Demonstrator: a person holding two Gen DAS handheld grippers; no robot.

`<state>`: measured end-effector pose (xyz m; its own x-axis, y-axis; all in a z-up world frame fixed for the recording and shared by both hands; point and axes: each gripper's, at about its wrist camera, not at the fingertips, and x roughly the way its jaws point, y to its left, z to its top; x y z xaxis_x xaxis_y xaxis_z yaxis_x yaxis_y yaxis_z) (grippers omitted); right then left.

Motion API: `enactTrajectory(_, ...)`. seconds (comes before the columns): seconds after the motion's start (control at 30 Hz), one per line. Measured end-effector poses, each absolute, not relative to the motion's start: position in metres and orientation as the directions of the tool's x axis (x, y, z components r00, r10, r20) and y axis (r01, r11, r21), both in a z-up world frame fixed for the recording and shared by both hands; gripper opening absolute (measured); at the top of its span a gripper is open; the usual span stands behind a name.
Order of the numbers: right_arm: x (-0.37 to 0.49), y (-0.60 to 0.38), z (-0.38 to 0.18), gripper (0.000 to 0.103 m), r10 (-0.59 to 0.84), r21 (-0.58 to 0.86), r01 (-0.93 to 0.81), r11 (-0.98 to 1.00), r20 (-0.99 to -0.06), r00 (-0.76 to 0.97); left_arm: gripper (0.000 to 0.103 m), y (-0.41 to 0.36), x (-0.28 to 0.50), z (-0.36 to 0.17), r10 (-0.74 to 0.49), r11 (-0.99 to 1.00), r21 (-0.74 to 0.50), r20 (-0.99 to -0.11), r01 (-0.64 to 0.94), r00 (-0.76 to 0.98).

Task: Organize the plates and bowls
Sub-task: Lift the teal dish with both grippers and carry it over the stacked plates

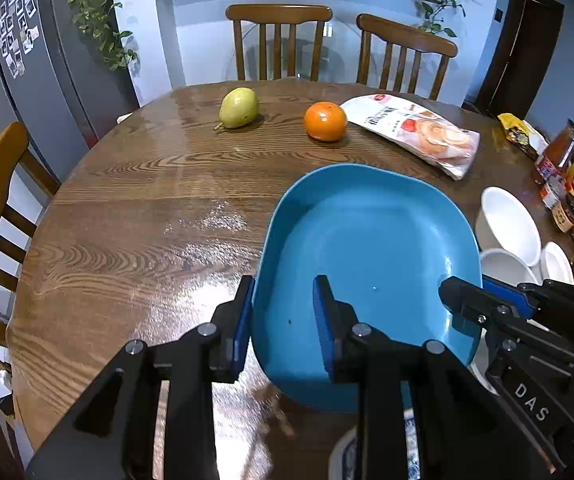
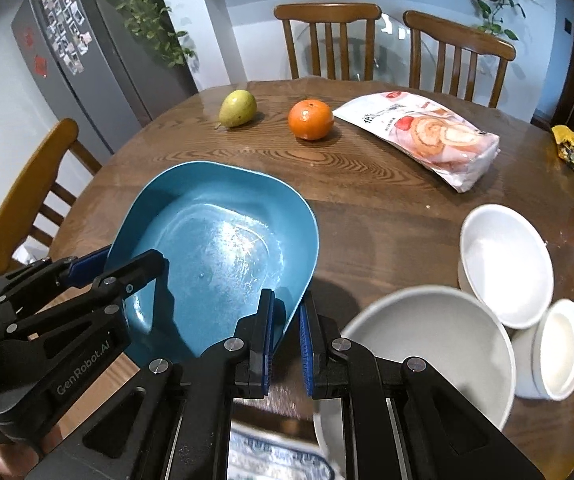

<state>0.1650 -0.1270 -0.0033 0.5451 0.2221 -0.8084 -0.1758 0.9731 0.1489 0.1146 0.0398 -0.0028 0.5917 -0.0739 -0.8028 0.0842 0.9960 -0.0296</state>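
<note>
Both grippers clamp the smooth, glossy blue plate, a rounded square: the left gripper pinches its left rim, the right gripper its right rim, narrow. It hangs centre frame above the grained wooden table. Round white bowls sit lower right; a pear and orange lie beyond.

Glossy blue plate tilted above table, near white bowls
</note>
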Motion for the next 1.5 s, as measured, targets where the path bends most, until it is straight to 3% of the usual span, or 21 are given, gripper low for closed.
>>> enactTrajectory(0.57, 0.086, -0.156, 0.004, 0.013, 0.246, 0.171, -0.182, 0.968, -0.790, 0.562, 0.027, 0.015, 0.041, 0.008, -0.106, 0.992, -0.044, -0.784, 0.116, 0.612)
enactTrajectory(1.5, 0.031, -0.166, -0.047, 0.013, 0.256, 0.183, -0.221, 0.958, -0.892, 0.373, 0.027, -0.001, -0.019, -0.049, -0.115, 0.992, -0.078, -0.889, 0.100, 0.442)
